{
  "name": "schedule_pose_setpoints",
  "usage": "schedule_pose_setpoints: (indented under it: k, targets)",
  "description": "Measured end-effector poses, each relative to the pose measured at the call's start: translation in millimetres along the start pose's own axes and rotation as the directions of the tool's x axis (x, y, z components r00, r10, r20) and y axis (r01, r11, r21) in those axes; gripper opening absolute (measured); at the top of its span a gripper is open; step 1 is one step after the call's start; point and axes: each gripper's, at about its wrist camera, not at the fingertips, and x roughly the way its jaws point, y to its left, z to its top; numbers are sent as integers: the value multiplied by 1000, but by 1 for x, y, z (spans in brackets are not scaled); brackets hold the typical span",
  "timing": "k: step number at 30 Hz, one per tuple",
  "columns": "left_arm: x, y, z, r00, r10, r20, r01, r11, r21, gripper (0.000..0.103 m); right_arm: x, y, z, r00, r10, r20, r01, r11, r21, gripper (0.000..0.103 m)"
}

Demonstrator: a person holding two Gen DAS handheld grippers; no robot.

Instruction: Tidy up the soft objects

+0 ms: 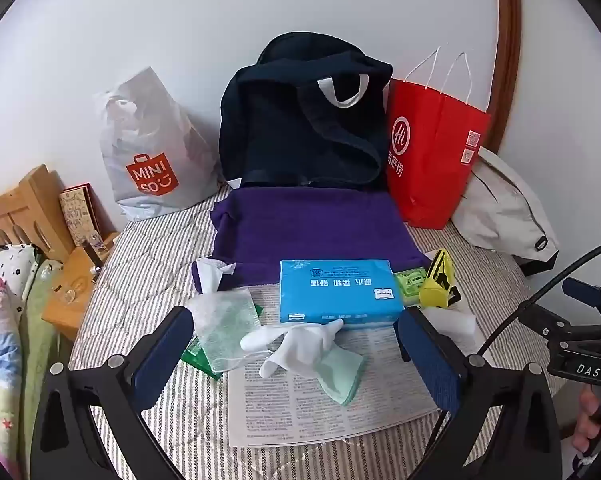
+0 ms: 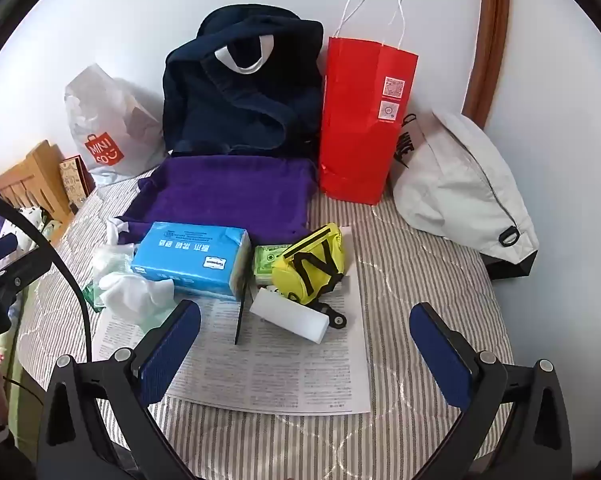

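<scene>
A blue tissue pack (image 1: 338, 294) (image 2: 192, 258) lies on the striped bed, in front of a purple fabric tray (image 1: 316, 226) (image 2: 228, 192). A white glove (image 1: 296, 340) (image 2: 134, 292) rests on a pale green cloth (image 1: 342, 378). A white mask in a wrapper (image 1: 222, 326) lies to the left. A yellow pouch (image 1: 438, 280) (image 2: 310, 264), a green packet (image 2: 266, 258) and a white foam block (image 2: 288, 316) lie to the right. My left gripper (image 1: 296, 364) is open over the glove. My right gripper (image 2: 304, 344) is open over the printed paper (image 2: 280, 368).
A navy bag (image 1: 304, 120) (image 2: 242, 88), a red paper bag (image 1: 432, 152) (image 2: 360, 120), a white MINISO bag (image 1: 152, 152) and a grey backpack (image 2: 464, 184) line the wall behind. A wooden headboard (image 1: 24, 208) and pillows stand at the left.
</scene>
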Motion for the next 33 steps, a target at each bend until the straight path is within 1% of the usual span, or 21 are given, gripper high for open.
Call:
schedule_pose_setpoints:
  k: [4,5,6,8,11,17,28,33]
  targets:
    - [2,0,0,999,34,-9,-34,999,11,103,-1,2,2,1000,-17,-20,16,1000,-15,103]
    - [-2,-3,1,999,35,3,-35,999,27,103,-1,3,2,1000,-23,-18,22,1000,-20,103]
    - [-2,0,3,1000,21,-4,-21,1000,15,103,-2,4,3,1000,-21,-16,21,1000,-18,103]
    - [-2,-4,2,1000,31,1,-31,999,28,103,-1,6,4,1000,-21,-18,21,1000,-19,103]
    - [-1,-3,1,1000,26,-3,-26,999,27,103,-13,3,3,1000,-12,22,12,1000,3,103]
    - [2,-1,4,1000,22,1,-22,999,30,103,-19,4,11,1000,-10,23,10,1000,-2,103]
    - [4,-2,1,1000,29,1,-29,999,31,103,-23,4,12,1000,-4,30,4,1000,1,103]
    - [8,-1,-2,999,29,-13,-29,999,30,103,-23,7,11,1000,2,25,-2,1000,-4,103]
